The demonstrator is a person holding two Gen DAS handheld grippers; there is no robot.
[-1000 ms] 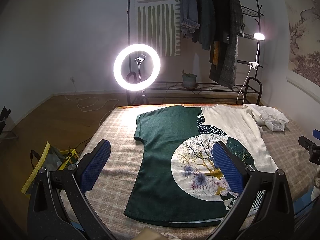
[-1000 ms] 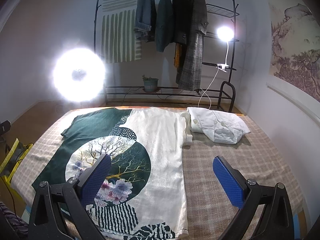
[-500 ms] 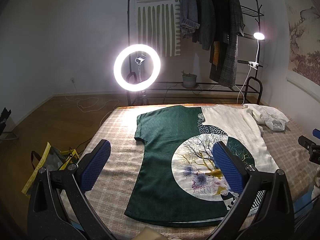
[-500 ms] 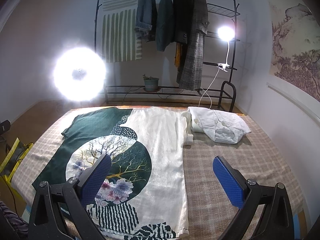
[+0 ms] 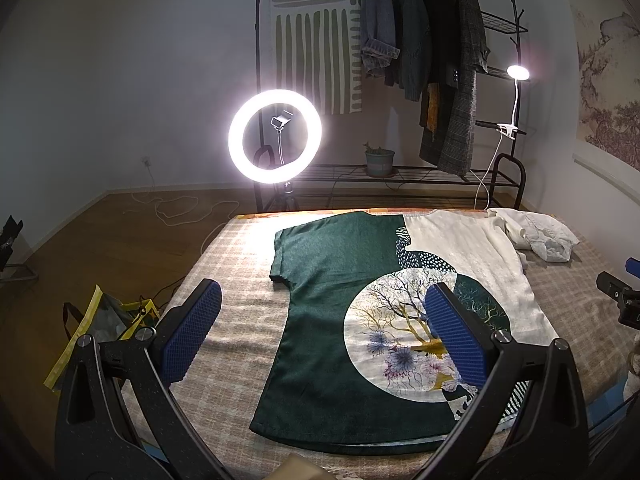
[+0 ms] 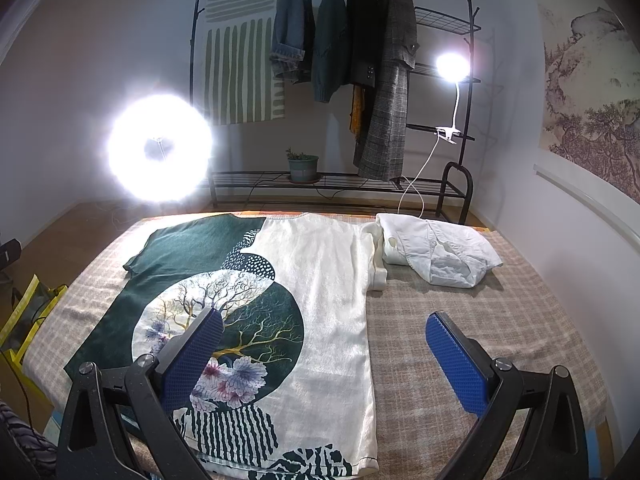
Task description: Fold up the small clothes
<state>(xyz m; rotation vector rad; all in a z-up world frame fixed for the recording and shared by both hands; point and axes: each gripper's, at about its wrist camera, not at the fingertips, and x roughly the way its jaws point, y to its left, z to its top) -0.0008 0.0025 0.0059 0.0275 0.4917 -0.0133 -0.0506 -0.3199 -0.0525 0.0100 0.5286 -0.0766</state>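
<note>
Green-and-cream printed cloth shirt [image 6: 332, 300] shows a slight sheen on the bed's rough, matt checked woven cover [image 6: 480, 320].

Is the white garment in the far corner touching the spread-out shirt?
Touching. In the right wrist view the white garment butts against the shirt at its cream sleeve, with no checked bedcover visible between them.

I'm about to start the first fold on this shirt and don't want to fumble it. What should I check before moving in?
1. Left claw open and empty: ok.
2. Right claw open and empty: ok.
3. Green-and-cream printed shirt spread flat on the checked bed cover: ok.
4. Cream sleeve flat: not ok, it looks bunched.
5. White garment pile apart from the shirt: not ok, it touches the sleeve.
6. Green sleeve laid out flat: ok.
</note>
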